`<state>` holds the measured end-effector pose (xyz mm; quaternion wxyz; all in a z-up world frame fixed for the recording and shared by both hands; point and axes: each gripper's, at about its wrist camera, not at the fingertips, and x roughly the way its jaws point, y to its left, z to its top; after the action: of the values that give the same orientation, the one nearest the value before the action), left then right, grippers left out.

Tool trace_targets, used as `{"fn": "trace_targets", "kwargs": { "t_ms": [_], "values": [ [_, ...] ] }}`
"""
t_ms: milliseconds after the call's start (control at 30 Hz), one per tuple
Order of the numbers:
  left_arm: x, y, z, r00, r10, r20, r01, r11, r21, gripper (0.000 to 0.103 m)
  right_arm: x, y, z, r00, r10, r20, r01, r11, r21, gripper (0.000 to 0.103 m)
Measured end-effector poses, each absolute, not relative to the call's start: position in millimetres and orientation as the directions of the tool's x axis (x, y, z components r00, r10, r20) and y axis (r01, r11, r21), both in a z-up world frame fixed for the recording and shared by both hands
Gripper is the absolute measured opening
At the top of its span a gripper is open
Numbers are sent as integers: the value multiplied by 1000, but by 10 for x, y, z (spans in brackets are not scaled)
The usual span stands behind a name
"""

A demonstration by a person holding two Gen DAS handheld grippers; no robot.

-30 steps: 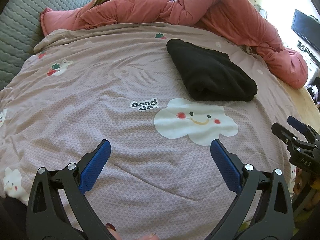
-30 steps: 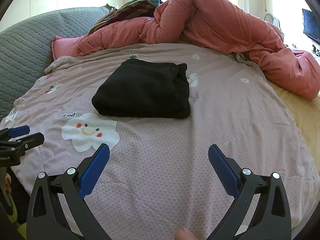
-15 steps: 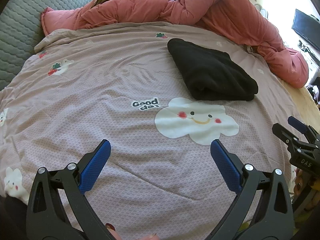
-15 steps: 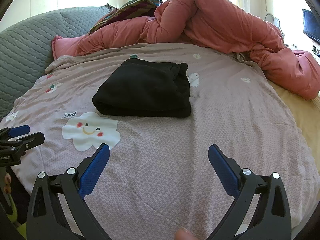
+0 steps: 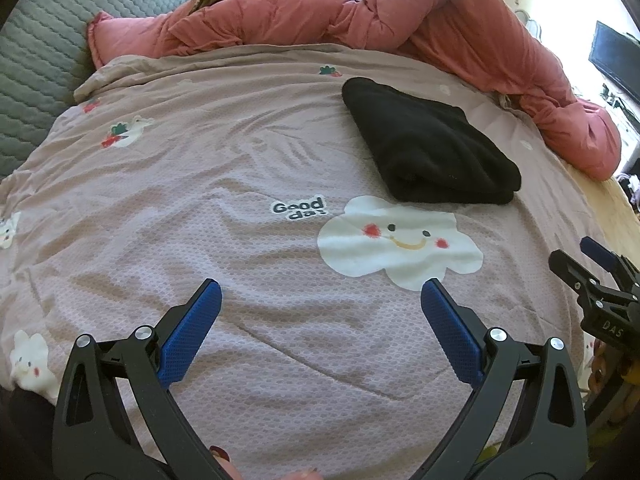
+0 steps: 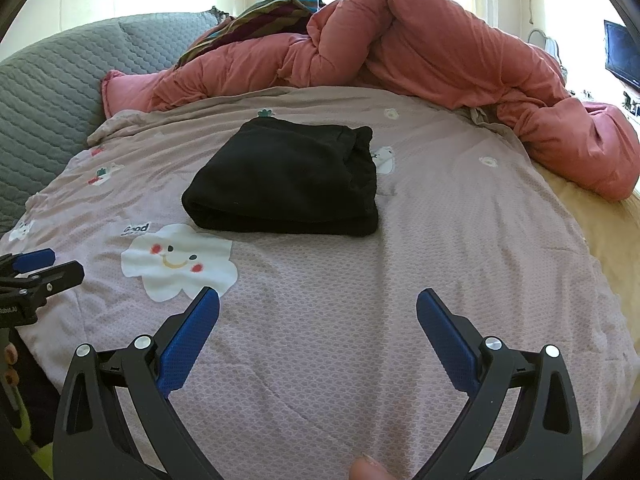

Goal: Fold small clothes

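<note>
Home bedroom, bed under a cartoon-cloud bedspread [image 6: 440,240], rumpled pink duvet [image 6: 440,52], grey quilted headboard [image 6: 48,92], wall-mounted screen [image 6: 622,54]

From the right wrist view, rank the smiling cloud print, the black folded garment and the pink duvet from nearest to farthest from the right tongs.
1. Smiling cloud print, just ahead-left of the right tongs.
2. Black folded garment, mid-bed.
3. Pink duvet, heaped along the far edge.

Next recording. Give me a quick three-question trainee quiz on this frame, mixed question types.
1. True or false: the left claw is clamped on the black garment.
2. The black garment lies: A) spread flat, B) folded, C) hanging off the bed.
3. Fill in: the smiling print on the bedspread just in front of the garment is a ____.

Key: 1 false, both it and the right claw are open and empty; 2 B; 3 cloud.
</note>
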<state>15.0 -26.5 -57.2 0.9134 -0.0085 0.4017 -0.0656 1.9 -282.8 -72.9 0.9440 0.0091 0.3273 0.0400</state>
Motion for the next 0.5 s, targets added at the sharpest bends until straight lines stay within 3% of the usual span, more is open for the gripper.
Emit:
{"fn": "trace_targets", "kwargs": {
  "t_ms": [233,333,500],
  "values": [
    [213,-189,-596,657,-78,-750,62,997,-49,93,51,-3064,-757,772,14,-635,25,998,52,98],
    [247,-109,-596,659,-76,-748,49,997,-58,93,23,-3388,-755,761,-106,-640,161,987,29,98],
    [453,347,-573,664,-61,-745,-25,994,-104,93,-250,-4438,-806,662,-363,-656,527,847,63,98]
  ]
}}
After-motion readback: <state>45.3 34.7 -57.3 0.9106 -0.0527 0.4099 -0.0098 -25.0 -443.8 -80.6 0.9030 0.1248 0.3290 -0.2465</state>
